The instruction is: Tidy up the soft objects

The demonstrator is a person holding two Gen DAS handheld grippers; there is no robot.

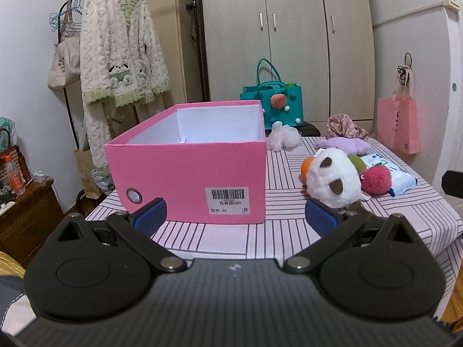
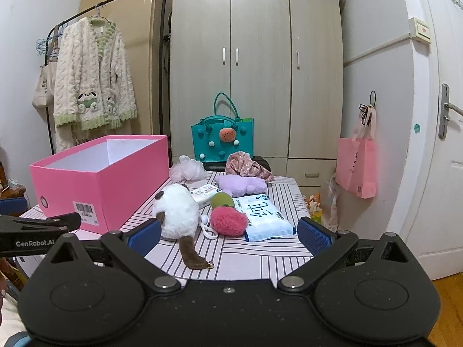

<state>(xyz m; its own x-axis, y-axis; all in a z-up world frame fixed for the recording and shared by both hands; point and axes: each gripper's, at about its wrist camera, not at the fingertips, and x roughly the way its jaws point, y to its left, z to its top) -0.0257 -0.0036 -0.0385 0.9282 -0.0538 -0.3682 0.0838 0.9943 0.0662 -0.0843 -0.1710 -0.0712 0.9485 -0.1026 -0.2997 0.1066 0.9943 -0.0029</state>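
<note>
The pink box (image 1: 191,179) stands open on the striped tablecloth (image 2: 260,254), its visible white inside bare. The white plush toy (image 2: 176,214) lies just right of the box, at eleven o'clock from the right gripper (image 2: 228,231); both that and the left gripper (image 1: 235,214) are spread wide, holding nothing. A wardrobe (image 2: 254,57) stands behind the table at twelve o'clock.

The open shoe box (image 2: 101,179) sits on the left part of the table (image 2: 260,257). Right of it lies the plush cat (image 2: 176,212), with the fuzzy ball (image 2: 228,221) and the wipes pack (image 2: 266,219) further right. Behind them lie the plush pillow toy (image 2: 240,185), the bath pouf (image 2: 188,170) and the floral cloth (image 2: 246,166). Beyond the table's far edge stands the felt tote bag (image 2: 222,138), before the wardrobe (image 2: 257,57).
</note>
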